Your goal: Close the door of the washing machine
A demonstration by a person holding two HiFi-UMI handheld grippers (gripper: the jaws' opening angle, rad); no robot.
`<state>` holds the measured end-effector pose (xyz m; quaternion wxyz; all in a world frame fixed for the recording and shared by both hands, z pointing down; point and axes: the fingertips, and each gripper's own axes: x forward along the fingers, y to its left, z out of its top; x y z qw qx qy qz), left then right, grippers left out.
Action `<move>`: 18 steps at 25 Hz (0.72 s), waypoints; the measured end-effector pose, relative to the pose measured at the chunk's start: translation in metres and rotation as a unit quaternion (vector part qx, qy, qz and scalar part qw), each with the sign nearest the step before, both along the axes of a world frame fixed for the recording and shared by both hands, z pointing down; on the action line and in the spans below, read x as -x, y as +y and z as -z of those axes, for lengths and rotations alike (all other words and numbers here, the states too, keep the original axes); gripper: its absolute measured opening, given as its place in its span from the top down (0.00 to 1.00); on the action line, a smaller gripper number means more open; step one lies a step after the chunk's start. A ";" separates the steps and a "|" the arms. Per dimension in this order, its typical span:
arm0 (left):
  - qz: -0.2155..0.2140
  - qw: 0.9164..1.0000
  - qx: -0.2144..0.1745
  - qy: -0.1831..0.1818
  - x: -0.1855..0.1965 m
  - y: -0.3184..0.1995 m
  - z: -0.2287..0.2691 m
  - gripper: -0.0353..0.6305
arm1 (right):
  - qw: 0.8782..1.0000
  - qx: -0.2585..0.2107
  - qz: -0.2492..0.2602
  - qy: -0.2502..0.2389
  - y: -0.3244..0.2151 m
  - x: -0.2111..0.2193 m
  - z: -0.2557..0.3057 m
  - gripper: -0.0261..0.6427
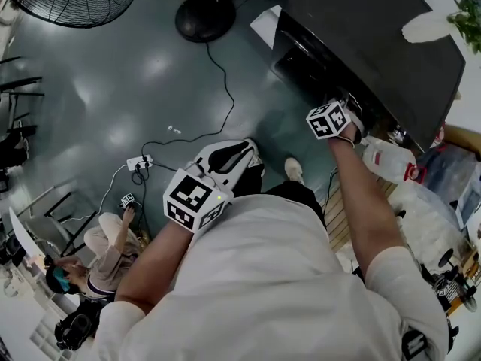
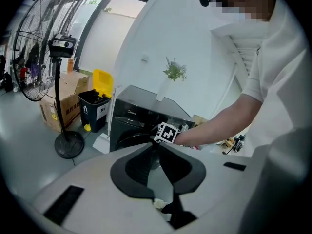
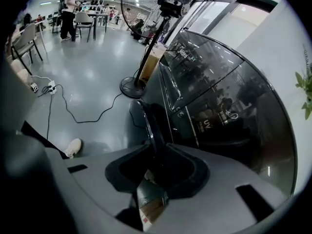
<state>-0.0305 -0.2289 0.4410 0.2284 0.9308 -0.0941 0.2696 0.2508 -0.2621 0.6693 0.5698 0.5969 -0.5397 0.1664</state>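
Washing machine (image 1: 361, 28) on floor, far right. Door (image 3: 148, 122) ajar, seen edge-on. Likely rigid, hinged, fairly heavy, rim glossy and slippery; best hold is free edge. Right arm stretched forward, right hand-held gripper (image 3: 158, 165) astride door rim, seemingly pinching it. Left hand-held gripper (image 2: 160, 177) near body, jaws parted, empty.

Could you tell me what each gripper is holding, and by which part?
The right gripper grips the washing machine door by its rim; the left gripper holds nothing.
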 end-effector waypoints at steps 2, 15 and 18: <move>-0.001 1.000 -0.001 0.000 -0.002 -0.001 -0.001 0.87 | 1.000 -0.001 0.003 0.000 0.000 -0.001 -0.001 0.79; -0.002 1.000 -0.008 0.006 -0.016 0.015 0.006 0.87 | 0.999 0.006 0.032 -0.012 0.002 0.002 0.000 0.79; -0.001 1.000 -0.012 0.010 -0.024 0.025 0.009 0.87 | 0.999 0.003 0.043 -0.028 0.004 -0.004 0.004 0.77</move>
